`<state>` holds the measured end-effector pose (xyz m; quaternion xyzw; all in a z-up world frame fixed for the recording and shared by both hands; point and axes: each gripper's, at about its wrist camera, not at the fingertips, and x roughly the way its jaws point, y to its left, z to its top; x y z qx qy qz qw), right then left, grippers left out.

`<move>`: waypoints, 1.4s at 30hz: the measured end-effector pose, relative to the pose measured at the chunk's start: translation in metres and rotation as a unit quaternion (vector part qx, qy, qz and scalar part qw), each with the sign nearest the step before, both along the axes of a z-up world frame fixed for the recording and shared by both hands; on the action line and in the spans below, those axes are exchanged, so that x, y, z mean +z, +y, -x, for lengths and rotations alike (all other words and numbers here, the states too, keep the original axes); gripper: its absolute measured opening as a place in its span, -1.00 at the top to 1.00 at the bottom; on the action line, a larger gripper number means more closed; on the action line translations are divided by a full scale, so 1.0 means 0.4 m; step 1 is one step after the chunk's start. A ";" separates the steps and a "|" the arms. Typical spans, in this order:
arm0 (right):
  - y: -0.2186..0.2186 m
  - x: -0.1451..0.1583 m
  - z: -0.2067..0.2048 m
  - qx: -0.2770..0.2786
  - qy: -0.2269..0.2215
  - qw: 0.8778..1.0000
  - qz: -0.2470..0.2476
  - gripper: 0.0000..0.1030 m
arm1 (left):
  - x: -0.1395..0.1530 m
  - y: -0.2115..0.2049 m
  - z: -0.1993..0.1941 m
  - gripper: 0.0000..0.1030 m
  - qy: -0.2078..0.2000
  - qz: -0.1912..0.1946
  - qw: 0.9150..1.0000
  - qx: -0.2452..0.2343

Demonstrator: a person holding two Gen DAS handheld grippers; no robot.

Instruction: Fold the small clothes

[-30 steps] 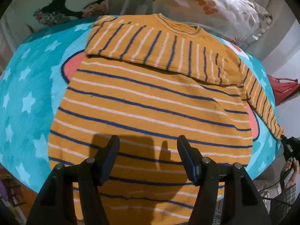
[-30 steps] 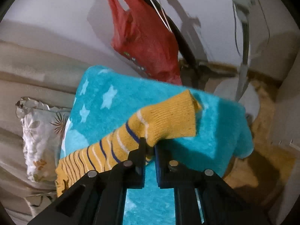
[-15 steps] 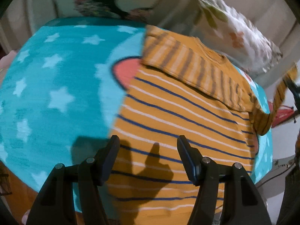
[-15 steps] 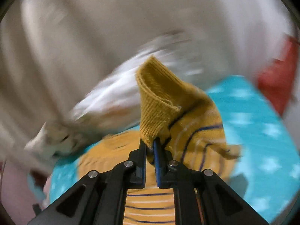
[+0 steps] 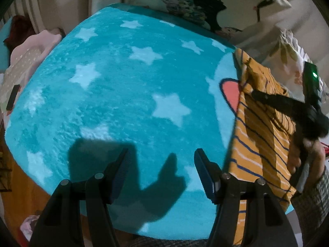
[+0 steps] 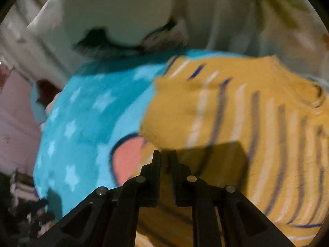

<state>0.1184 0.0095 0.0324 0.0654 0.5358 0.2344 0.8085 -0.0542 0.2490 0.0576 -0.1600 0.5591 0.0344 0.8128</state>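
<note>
no writing is legible. the left tool (image 5: 160, 169) hangs wide apart over the teal star blanket (image 5: 115, 94), floral pillows (image 5: 195, 6) behind. the right tool (image 6: 165, 160), nearly closed, pinches the orange striped sweater (image 6: 236, 123) lying at the blanket's right side.

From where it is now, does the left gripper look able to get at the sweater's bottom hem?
Probably yes. The left gripper is open over bare blue star blanket, and the striped sweater's hem lies just to its right with nothing between; the right gripper works farther up.
</note>
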 end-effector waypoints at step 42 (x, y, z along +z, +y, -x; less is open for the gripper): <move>-0.791 -0.154 0.501 -0.145 0.145 0.879 -0.430 -0.02 | -0.098 -0.320 0.161 -0.28 0.014 0.181 0.983 -0.039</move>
